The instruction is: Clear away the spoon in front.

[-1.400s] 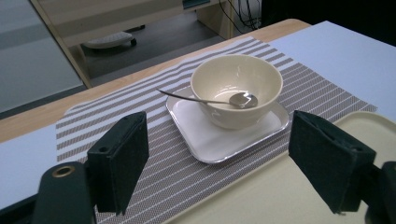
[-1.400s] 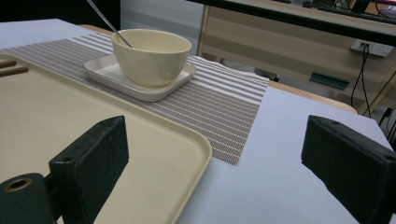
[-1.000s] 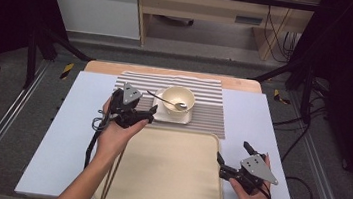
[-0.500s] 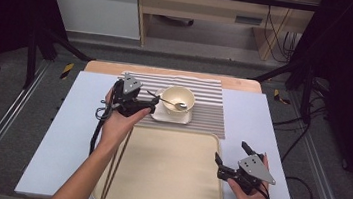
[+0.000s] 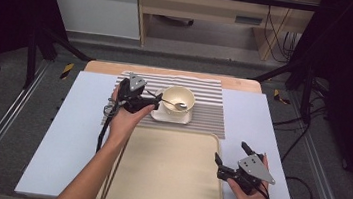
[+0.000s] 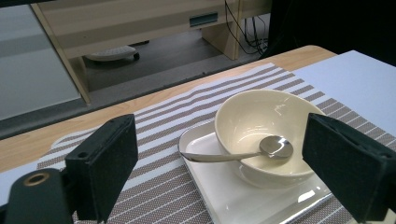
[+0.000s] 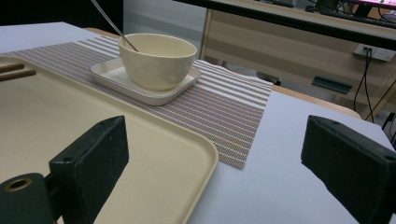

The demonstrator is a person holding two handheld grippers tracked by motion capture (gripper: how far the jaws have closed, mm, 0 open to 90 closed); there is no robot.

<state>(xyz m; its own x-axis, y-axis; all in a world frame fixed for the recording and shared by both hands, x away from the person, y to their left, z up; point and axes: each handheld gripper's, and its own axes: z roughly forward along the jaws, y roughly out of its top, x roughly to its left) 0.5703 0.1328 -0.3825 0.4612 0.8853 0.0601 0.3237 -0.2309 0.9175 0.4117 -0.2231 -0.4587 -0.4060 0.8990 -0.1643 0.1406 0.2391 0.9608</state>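
Note:
A cream bowl (image 5: 179, 99) stands on a white square plate (image 5: 172, 115) on the striped placemat (image 5: 208, 115). A metal spoon (image 5: 168, 101) rests in the bowl, its handle pointing left. My left gripper (image 5: 150, 100) is just left of the plate, open, its jaws having just been opening. In the left gripper view the jaws (image 6: 226, 170) stand wide with the spoon (image 6: 224, 156) and bowl (image 6: 266, 126) ahead between them, untouched. My right gripper (image 5: 231, 153) hovers open and empty over the beige tray's (image 5: 166, 174) right edge. Its own view (image 7: 219, 172) faces the bowl (image 7: 156, 60).
Chopsticks (image 5: 115, 173) lie along the tray's left rim. The placemat (image 7: 224, 112) ends just beyond the tray (image 7: 93, 140). White table surface (image 5: 70, 132) flanks the tray on both sides. A wooden strip and the far table edge lie behind the placemat.
My left hand has moved away from the person and a little right, closer to the plate and spoon handle, sinking slightly. The right hand has stayed put.

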